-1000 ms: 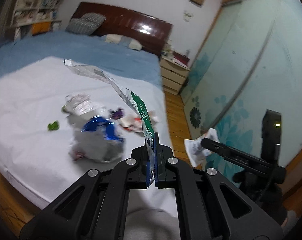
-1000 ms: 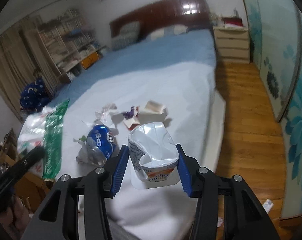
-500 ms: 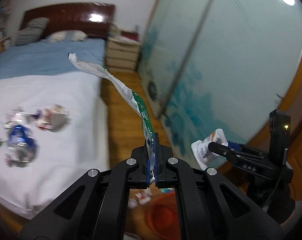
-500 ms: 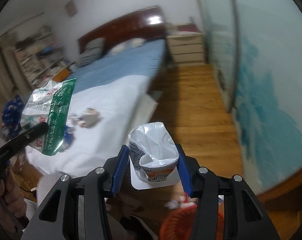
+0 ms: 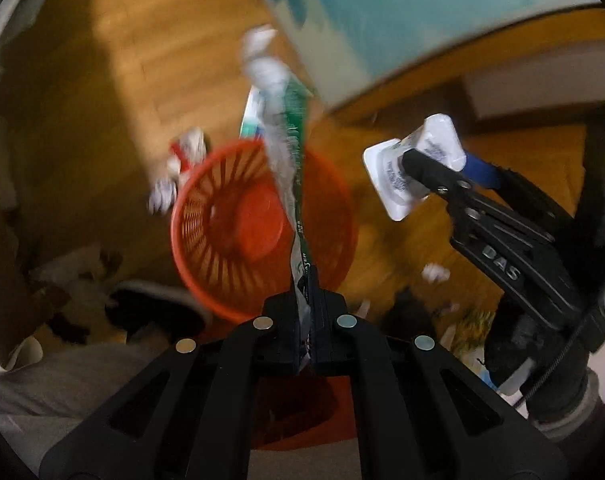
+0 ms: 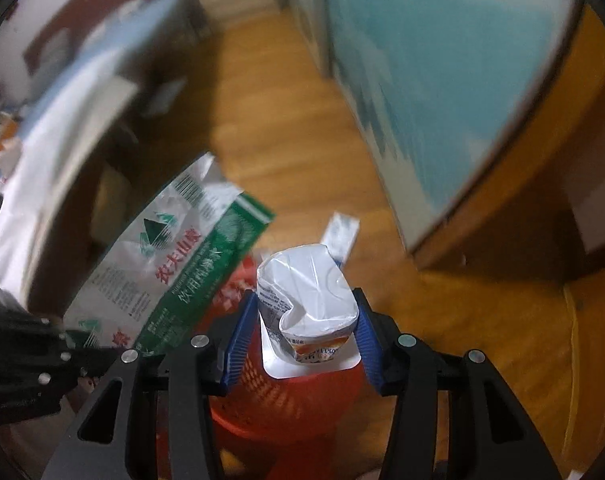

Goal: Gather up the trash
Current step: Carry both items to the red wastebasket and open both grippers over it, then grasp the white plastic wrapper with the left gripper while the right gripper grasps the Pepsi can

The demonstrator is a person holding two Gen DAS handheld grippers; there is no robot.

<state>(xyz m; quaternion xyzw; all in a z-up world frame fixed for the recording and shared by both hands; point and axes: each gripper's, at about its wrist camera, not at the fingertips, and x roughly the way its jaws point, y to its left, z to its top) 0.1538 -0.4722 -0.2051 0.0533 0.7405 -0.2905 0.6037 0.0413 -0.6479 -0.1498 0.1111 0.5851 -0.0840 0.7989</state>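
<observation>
Both hands swung away from bed, tipped downward over red slatted wastebasket (image 5: pixel 238 224) on wood floor (image 5: pixel 142 40). Left gripper (image 5: pixel 304 320) clamped tight on green-and-white water label wrapper (image 5: pixel 290 152), wrapper hanging above basket toward 12 o'clock. Right gripper (image 6: pixel 302 328) half-spread, squeezing crumpled yogurt cup (image 6: pixel 310 300), at 3 o'clock of basket in left view. Loose scraps (image 5: pixel 182 160) on floor at basket's 10 o'clock. Judged: carry done, release next.

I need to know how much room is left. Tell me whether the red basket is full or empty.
Empty, as far as shows: the red basket stands upright on the floor, and the left wrist view looks straight down to its bare bottom. The wrapper hides a strip of it.
</observation>
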